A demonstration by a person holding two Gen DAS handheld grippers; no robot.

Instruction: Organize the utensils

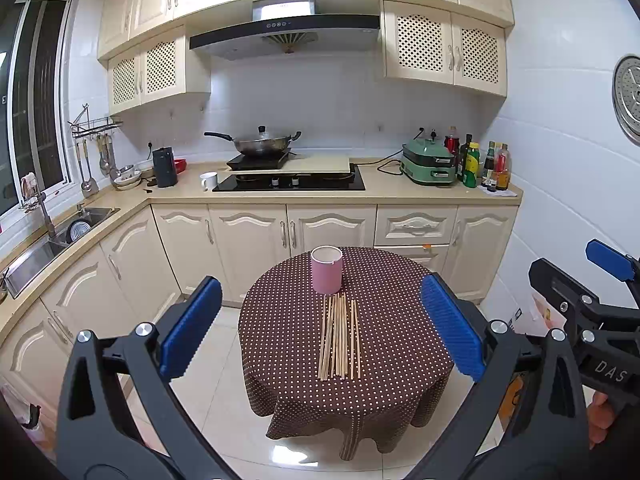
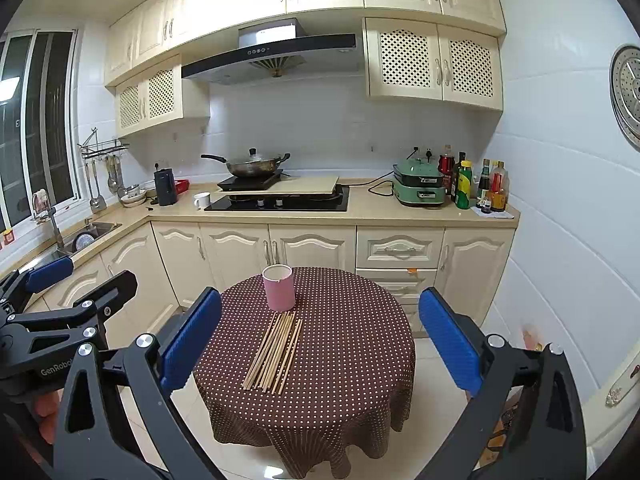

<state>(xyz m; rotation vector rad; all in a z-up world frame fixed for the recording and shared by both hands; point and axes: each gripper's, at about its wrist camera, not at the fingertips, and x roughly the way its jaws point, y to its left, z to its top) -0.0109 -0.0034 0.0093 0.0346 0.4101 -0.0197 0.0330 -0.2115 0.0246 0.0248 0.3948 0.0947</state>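
The left gripper [image 1: 320, 328] hangs in the air short of the round counter [image 1: 400, 344] with its polka-dot cloth, its blue pads spread wide with nothing between them. Seen from its own camera, the bundle of wooden chopsticks [image 1: 340, 338] lies straight ahead and below, long axis running away from the gripper toward the pink cup [image 1: 327, 269], which stands upright just beyond the sticks' far ends. To the right, the right gripper [image 2: 320, 338] hovers at much the same height, its jaws likewise fully apart and empty. From its camera the chopsticks [image 2: 274, 354] sit ahead and slightly left, slanting up toward the pink cup [image 2: 279, 287]. Neither gripper touches anything. The sticks lie side by side, nearly parallel, near ends toward the person. Both grippers seem about equally near, so either could likely reach down first; a grasp across the sticks' width looks the natural approach, since the jaws open crosswise to the long axis.
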